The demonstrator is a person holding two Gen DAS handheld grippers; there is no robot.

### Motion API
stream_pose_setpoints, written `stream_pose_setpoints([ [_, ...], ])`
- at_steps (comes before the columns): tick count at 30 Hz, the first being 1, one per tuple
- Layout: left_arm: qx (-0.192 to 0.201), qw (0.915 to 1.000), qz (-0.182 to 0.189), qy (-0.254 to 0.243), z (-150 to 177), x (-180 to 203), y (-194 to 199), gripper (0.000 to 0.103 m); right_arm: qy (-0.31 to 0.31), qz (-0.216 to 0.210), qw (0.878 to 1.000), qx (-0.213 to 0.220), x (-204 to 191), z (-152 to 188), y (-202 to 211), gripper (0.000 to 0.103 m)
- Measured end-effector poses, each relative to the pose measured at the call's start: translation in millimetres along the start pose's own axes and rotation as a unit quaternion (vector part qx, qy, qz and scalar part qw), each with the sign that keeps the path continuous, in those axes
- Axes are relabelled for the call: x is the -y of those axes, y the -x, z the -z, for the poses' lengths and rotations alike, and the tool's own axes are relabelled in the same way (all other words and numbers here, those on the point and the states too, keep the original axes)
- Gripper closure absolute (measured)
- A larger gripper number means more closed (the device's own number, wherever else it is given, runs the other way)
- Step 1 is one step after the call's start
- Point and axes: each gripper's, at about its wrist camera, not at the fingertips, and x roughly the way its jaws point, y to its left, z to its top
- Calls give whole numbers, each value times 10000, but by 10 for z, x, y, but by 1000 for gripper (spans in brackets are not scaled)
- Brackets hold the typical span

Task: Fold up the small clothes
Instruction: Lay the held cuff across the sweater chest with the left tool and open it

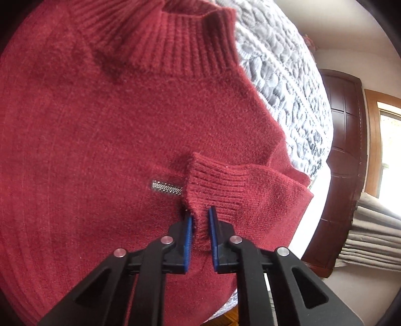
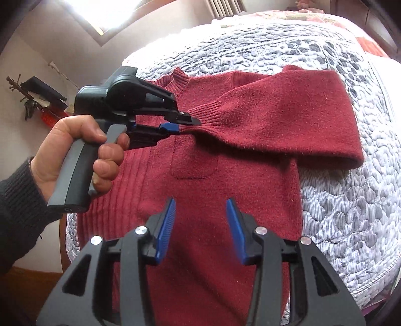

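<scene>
A dark red knitted sweater (image 1: 100,125) lies flat on a quilted grey-white bedspread (image 2: 351,213). Its ribbed collar (image 1: 180,42) points away from me. One sleeve (image 2: 288,117) is folded across the chest. My left gripper (image 1: 200,218) is shut on the sleeve's ribbed cuff (image 1: 215,185), with the knit pinched between the blue pads. In the right wrist view the left gripper (image 2: 185,124), held by a hand (image 2: 77,148), grips that same cuff (image 2: 205,115). My right gripper (image 2: 200,208) hovers open over the sweater's lower body (image 2: 200,250), holding nothing.
A small silver label (image 1: 165,187) sits on the sweater's chest by the cuff. A dark wooden door (image 1: 343,150) and a curtain (image 1: 371,230) stand past the bed's edge. A bright window (image 2: 100,15) and a wall hook with dark items (image 2: 32,97) lie beyond the left gripper.
</scene>
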Motion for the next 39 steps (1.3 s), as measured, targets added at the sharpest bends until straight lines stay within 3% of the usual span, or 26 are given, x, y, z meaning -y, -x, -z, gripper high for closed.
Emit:
stream_pose_setpoints([
  [7,481,9943,-133,-944,124,414,520,95,-45,15,9999,-104,-13,78,0,59],
  [12,929,9791,-308,-1783,217,756,1107,95,-6,-73,9998,-169,-112,59,-55,59],
  [16,1244,9686,-457,-2104,187,820,1540,95,67,-131,9997,-192,-212,35,-94,59],
  [25,1614,9646,-539,-2015,39,334,2087,95,186,-161,9991,-343,-318,105,-186,59],
  [39,1701,9698,-698,-1604,73,-498,2149,95,240,-154,9985,-463,-390,92,-318,59],
])
